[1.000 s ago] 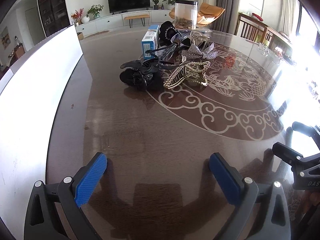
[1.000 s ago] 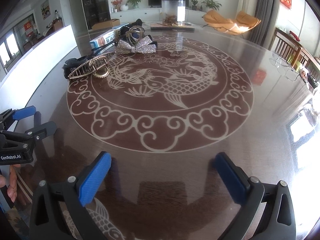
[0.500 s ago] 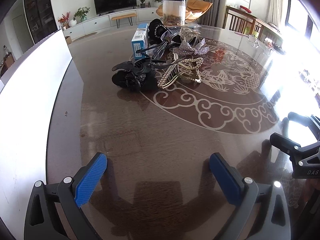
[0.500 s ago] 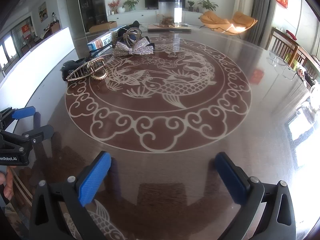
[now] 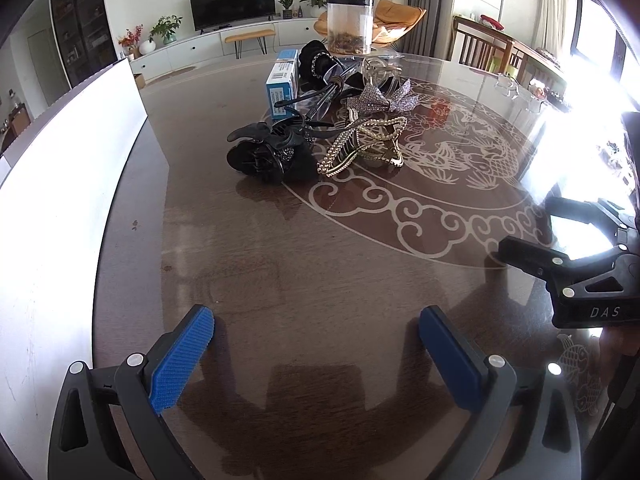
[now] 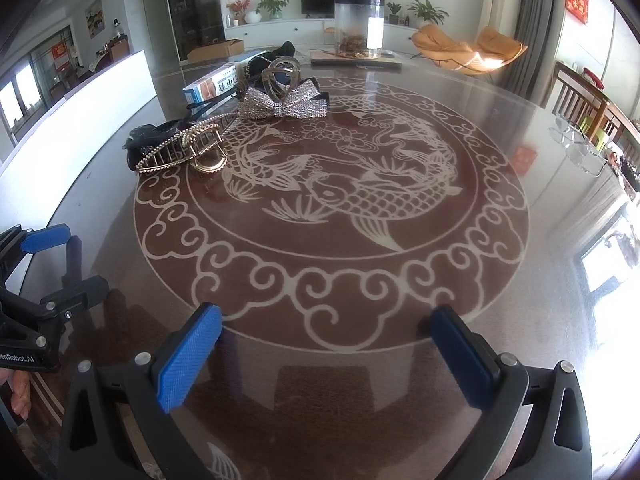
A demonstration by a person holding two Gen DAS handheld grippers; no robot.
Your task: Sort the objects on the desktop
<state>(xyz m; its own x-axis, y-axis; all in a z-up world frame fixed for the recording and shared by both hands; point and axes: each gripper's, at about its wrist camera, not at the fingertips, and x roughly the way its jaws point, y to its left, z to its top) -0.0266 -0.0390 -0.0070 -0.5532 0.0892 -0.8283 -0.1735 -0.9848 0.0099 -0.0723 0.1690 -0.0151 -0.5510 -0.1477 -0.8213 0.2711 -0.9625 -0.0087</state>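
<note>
A pile of hair accessories lies on the far part of the round glass-topped table (image 5: 280,280). It holds a black claw clip (image 5: 264,152), a gold pearl claw clip (image 5: 360,146), a silver rhinestone bow (image 5: 382,98) and a blue-white box (image 5: 282,84). From the right wrist the gold clip (image 6: 188,148), the bow (image 6: 284,102) and the box (image 6: 216,86) sit at the upper left. My left gripper (image 5: 316,340) is open over bare table, well short of the pile. My right gripper (image 6: 326,340) is open and empty above the fish pattern's border.
A long white board (image 5: 60,184) runs along the table's left edge. A clear jar (image 6: 359,26) with a dark lid stands on a wooden tray at the far side. Wooden chairs (image 6: 588,100) stand at the right. A hand (image 6: 18,392) holds the left gripper.
Both grippers have moved slightly forward toward the pile, which now looks a little nearer and larger. Both stay open; nothing on the table has moved.
</note>
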